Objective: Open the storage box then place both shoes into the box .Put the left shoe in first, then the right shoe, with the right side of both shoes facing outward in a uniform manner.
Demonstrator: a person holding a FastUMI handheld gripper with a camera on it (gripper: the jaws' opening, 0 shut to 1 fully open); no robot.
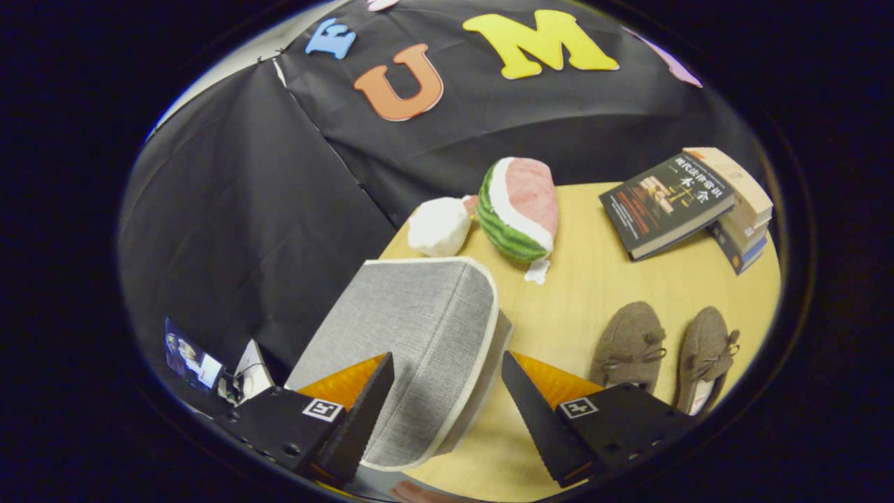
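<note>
The storage box (pixel 419 349), grey fabric with a pale trim, sits at the near left corner of the counter (pixel 580 279), partly overhanging that edge as far as the view tells. Its lid looks closed, or at most just starting to lift; I cannot tell which. The tool (pixel 447 412) has its fingers spread wide, one on each side of the box's near corner, pinching nothing.

The two brown shoes (pixel 663 353) lie side by side on the counter to the right of the box, near the right-hand finger and apart from it, toes pointing away. Neither is in the box, so by my reading the task is at its first step: opening is still to do, then the left shoe, then the right.

Beyond the box, a plush watermelon slice (pixel 520 209) and a white plush lump (pixel 440 225) rest at the far edge. A stack of books (pixel 691 202) occupies the far right corner; the top cover bears writing too small to read reliably.
</note>
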